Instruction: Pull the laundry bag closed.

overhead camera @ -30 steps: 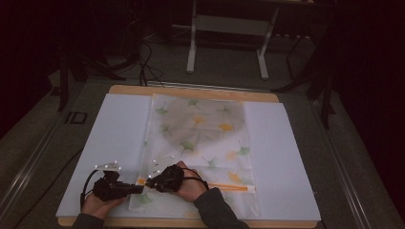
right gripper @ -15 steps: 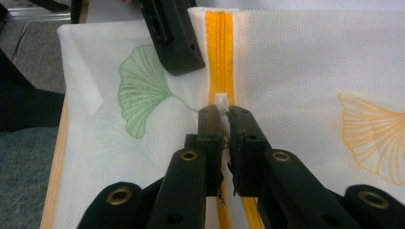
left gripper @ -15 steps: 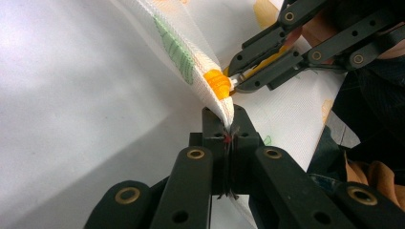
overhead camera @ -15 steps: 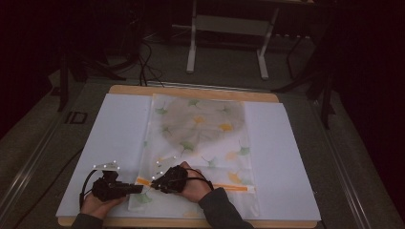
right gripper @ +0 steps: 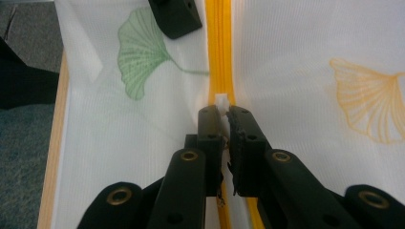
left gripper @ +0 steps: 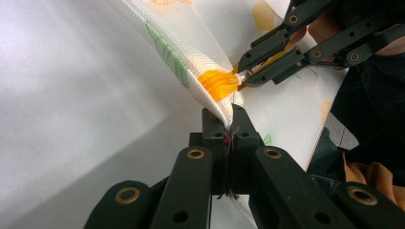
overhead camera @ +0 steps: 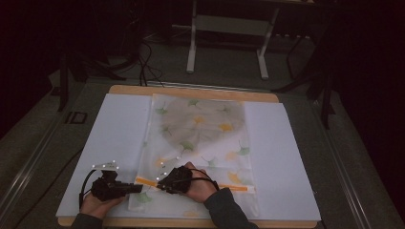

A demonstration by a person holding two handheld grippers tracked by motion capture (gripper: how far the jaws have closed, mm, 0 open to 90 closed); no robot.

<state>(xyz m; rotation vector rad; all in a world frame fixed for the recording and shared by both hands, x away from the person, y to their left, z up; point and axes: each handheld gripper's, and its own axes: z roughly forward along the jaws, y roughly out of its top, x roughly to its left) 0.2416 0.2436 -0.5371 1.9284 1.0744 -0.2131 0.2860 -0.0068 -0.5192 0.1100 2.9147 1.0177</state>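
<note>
A white mesh bag (overhead camera: pixel 200 138) printed with ginkgo leaves lies flat on the table, an orange zipper (overhead camera: pixel 229 187) running across its near end. My left gripper (overhead camera: pixel 138 187) is shut on the bag's fabric (left gripper: pixel 191 43) just below the zipper's orange end (left gripper: pixel 217 82), lifting a fold. My right gripper (overhead camera: pixel 160 186) sits just right of it, shut on the small white zipper pull (right gripper: pixel 222 100) on the zipper (right gripper: pixel 219 47). In the left gripper view, the right gripper (left gripper: pixel 243 74) shows pinching at the orange tape. In the right gripper view, one left jaw tip is at the top.
A white sheet (overhead camera: pixel 110 138) covers the wooden table (overhead camera: pixel 191 90) on both sides of the bag. A metal stand (overhead camera: pixel 227 43) and cables (overhead camera: pixel 143 62) sit on the dark floor beyond the far edge.
</note>
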